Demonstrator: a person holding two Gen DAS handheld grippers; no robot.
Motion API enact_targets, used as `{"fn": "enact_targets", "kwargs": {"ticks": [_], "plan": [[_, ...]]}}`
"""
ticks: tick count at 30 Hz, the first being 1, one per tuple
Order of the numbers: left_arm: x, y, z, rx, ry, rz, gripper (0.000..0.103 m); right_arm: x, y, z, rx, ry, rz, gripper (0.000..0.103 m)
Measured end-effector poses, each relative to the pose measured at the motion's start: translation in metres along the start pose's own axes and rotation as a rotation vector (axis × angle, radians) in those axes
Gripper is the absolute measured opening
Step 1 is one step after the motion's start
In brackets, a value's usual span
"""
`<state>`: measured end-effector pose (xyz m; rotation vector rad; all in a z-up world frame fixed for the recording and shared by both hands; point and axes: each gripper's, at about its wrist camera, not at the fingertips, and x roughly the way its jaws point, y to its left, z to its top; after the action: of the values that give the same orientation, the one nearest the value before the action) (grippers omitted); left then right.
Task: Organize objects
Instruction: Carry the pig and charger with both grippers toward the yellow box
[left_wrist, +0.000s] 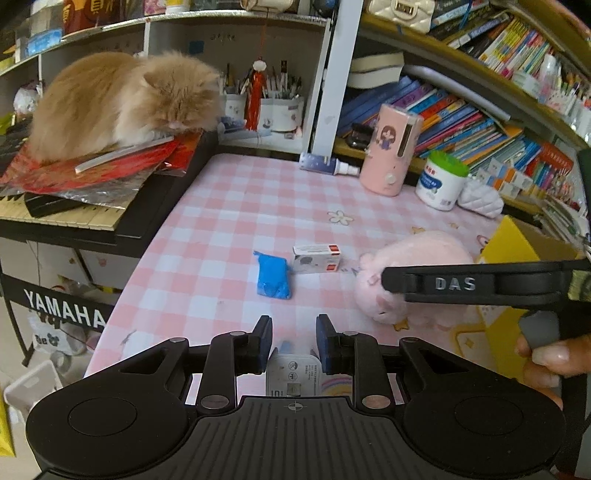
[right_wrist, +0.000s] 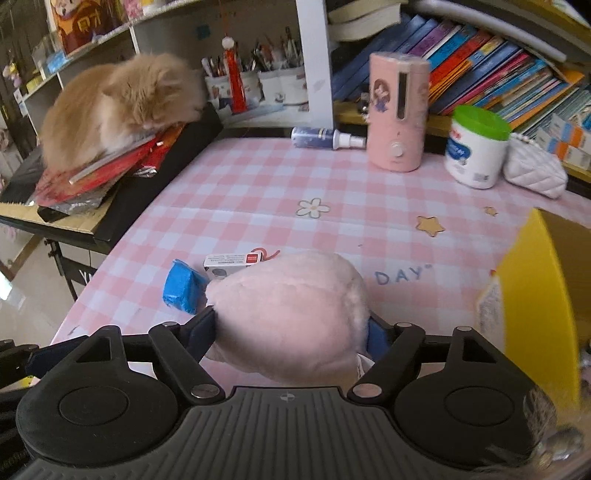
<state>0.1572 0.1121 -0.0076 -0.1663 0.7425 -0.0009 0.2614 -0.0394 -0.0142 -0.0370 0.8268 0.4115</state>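
Plush (right_wrist: 291, 314) clamped in right fingers (right_wrist: 376, 338); left fingers (left_wrist: 264, 339) apart.
Soft fur could slip free near the yellow box (right_wrist: 535, 295).

A lived-in home study: crammed bookshelves (left_wrist: 461, 110) upper right, a ginger cat (left_wrist: 122, 103) dozing on the Yamaha keyboard (left_wrist: 62, 218) at left, pink checked tablecloth (left_wrist: 240, 206) centre.
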Motion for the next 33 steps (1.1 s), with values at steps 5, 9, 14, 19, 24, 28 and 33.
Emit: {"fn": "enact_targets", "kwargs": {"ticks": [5,9,14,19,24,28,33], "plan": [[-0.021,-0.002,-0.010,0.001,-0.025,-0.015,0.024,-0.034,0.001,-0.014,-0.007,-0.051,-0.018,0.077],[-0.037,-0.001,-0.020,-0.007,-0.040,-0.024,0.024,-0.053,0.000,-0.029,0.009,-0.047,-0.024,0.077],[-0.059,-0.002,-0.032,-0.010,-0.058,-0.037,0.024,-0.073,0.003,-0.054,0.024,-0.027,-0.029,0.077],[-0.078,-0.005,-0.047,0.003,-0.065,-0.055,0.024,-0.096,0.011,-0.075,0.018,-0.029,-0.035,0.077],[-0.097,-0.008,-0.062,0.021,-0.068,-0.077,0.024,-0.116,0.017,-0.096,0.023,-0.039,-0.051,0.077],[-0.113,-0.012,-0.074,0.035,-0.071,-0.097,0.024,-0.132,0.022,-0.114,0.030,-0.039,-0.062,0.077],[-0.129,-0.020,-0.087,0.059,-0.069,-0.127,0.024,-0.152,0.028,-0.133,0.036,-0.049,-0.073,0.077]]}}
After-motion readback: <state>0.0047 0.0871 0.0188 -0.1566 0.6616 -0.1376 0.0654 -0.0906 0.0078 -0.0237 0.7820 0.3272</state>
